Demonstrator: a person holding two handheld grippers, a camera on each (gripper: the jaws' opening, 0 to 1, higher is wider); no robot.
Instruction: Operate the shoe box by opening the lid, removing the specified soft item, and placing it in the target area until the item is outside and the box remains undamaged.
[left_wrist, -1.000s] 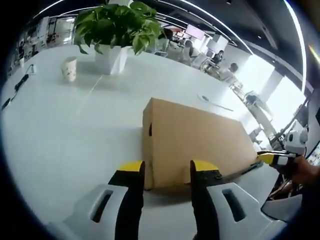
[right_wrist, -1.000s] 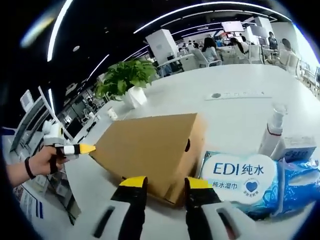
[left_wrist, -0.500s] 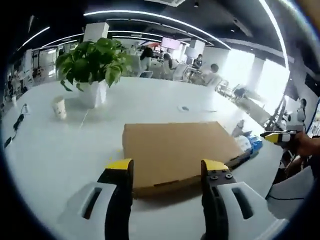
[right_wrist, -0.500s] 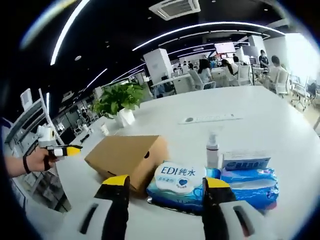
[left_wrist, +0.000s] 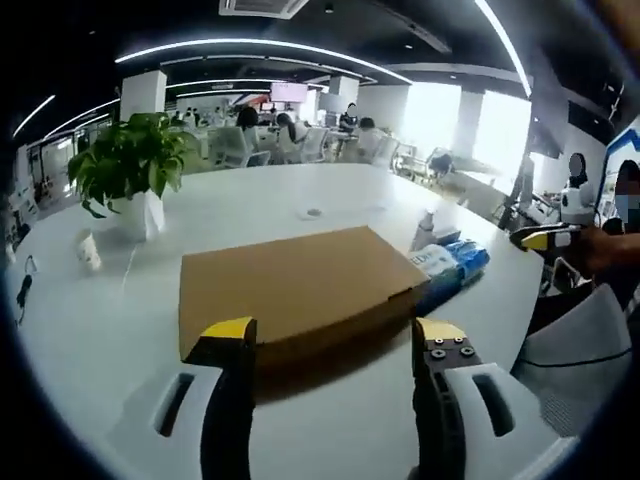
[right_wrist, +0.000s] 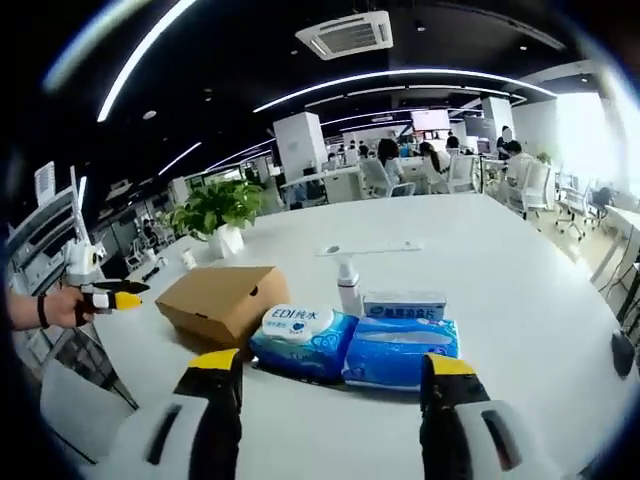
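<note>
White table (right_wrist: 520, 260) wide, bare beyond closed shoe box (left_wrist: 290, 285); both tools (left_wrist: 335, 335) (right_wrist: 330, 365) agape, empty.

Open-plan office: large white table (right_wrist: 520, 260), curved ceiling light strips (right_wrist: 400, 78), bright windows (left_wrist: 500, 125).

Wipes pack (right_wrist: 300, 343) tight vs shoe box (right_wrist: 222, 301) right end, maybe touching; lid top free
</note>
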